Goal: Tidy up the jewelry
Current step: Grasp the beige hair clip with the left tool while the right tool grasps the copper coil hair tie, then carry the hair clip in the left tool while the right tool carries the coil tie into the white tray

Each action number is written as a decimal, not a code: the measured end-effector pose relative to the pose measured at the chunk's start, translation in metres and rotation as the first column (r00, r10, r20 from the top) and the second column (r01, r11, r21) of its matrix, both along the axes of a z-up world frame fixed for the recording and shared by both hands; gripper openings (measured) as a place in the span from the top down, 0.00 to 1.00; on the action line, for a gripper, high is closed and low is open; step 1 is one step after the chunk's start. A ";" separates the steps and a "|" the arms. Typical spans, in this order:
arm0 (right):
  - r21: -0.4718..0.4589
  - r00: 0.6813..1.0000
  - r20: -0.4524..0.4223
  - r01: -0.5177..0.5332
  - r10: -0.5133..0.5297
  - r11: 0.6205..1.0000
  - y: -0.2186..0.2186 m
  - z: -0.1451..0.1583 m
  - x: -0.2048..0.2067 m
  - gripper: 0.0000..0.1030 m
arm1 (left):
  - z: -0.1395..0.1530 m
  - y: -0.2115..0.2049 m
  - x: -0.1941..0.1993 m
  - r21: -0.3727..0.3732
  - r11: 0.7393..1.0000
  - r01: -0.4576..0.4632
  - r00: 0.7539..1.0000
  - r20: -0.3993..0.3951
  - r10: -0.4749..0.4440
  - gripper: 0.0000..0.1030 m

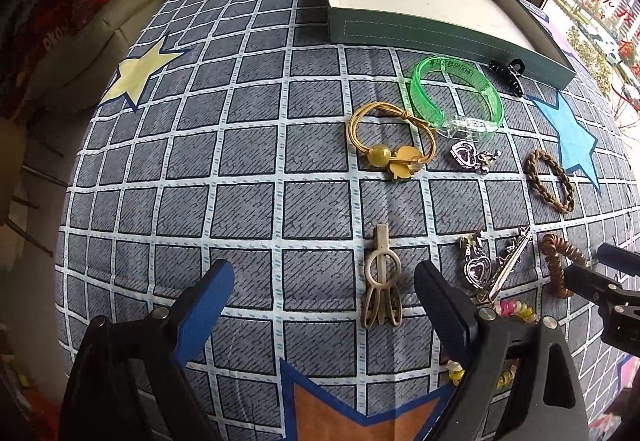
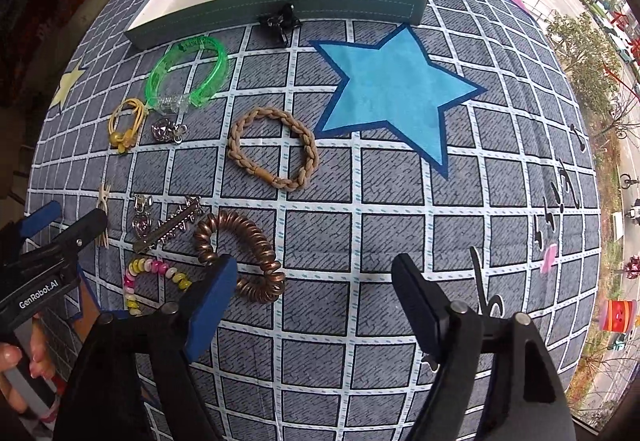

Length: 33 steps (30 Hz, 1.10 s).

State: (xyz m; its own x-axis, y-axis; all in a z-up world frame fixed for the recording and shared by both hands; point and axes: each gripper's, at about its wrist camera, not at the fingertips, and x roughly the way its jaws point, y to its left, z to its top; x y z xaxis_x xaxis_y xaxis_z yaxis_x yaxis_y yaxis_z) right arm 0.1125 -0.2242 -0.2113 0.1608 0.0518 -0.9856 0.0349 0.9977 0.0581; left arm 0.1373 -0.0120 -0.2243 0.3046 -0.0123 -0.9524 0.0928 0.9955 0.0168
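Checked star-print cloth [image 2: 360, 241] carries one tray [image 2: 280, 1] at its far edge and ten loose jewelry pieces, among them one beige clip [image 1: 380, 277] between the wide-open left gripper [image 1: 324, 293]. Right gripper [image 2: 312, 293] gapes empty beside one copper coil tie [image 2: 248, 253].

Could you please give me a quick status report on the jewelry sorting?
Left hand-held gripper open over beige hair clip. Right hand-held gripper open beside copper coil hair tie. Tray holds nothing. Nothing in the way.
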 end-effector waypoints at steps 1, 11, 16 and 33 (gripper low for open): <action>0.002 1.000 -0.002 -0.004 0.004 1.000 0.001 -0.002 -0.001 0.28 | -0.001 -0.001 0.000 0.004 1.000 0.005 1.000 -0.007 -0.005 0.13; -0.066 0.996 0.032 -0.075 0.078 0.995 0.022 -0.007 -0.005 0.62 | 0.002 -0.022 -0.001 -0.020 0.999 0.045 0.999 0.013 -0.045 0.54; -0.004 0.998 0.026 -0.051 0.051 0.999 0.018 -0.006 -0.003 0.87 | 0.005 -0.031 0.000 -0.036 0.997 0.069 0.998 0.010 -0.069 0.69; 0.200 0.989 0.138 0.033 -0.062 0.979 -0.046 0.066 0.069 0.88 | 0.081 -0.028 0.067 -0.163 0.984 0.069 0.992 0.120 -0.049 0.69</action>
State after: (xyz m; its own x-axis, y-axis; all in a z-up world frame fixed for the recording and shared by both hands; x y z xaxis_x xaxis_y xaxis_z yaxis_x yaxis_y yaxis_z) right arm 0.1820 -0.2697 -0.1453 0.3057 0.2315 -0.9235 0.0594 0.9635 0.2612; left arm 0.2044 -0.0395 -0.1429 0.4062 -0.1889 -0.8940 0.1586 0.9781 -0.1346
